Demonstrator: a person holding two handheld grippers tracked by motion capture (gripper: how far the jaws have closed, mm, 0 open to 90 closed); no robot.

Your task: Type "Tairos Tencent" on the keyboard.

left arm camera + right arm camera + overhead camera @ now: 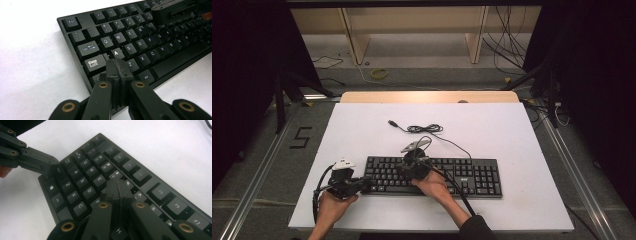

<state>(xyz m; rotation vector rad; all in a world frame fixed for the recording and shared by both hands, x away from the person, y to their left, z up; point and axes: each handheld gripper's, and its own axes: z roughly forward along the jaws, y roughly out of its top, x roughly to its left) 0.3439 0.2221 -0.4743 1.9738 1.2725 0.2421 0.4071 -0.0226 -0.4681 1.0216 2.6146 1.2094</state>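
Black keyboard flat on the white table, near the 6 o'clock edge, cable curling off toward 12 o'clock. Left gripper clenched on nothing, tips pushing down by the Shift key at the 9 o'clock end, likely used like one finger. Right gripper clenched and empty too, poking keys near the middle.

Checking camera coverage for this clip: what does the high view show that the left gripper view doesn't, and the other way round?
High view alone: the whole table, the keyboard's coiled cable and number pad, both hands.

Left gripper view alone: readable key legends such as Caps Lock, and the left hand-held gripper, jaws shut, its tip over the bottom-left keys.

Both: the black keyboard and the right hand-held gripper over its keys.
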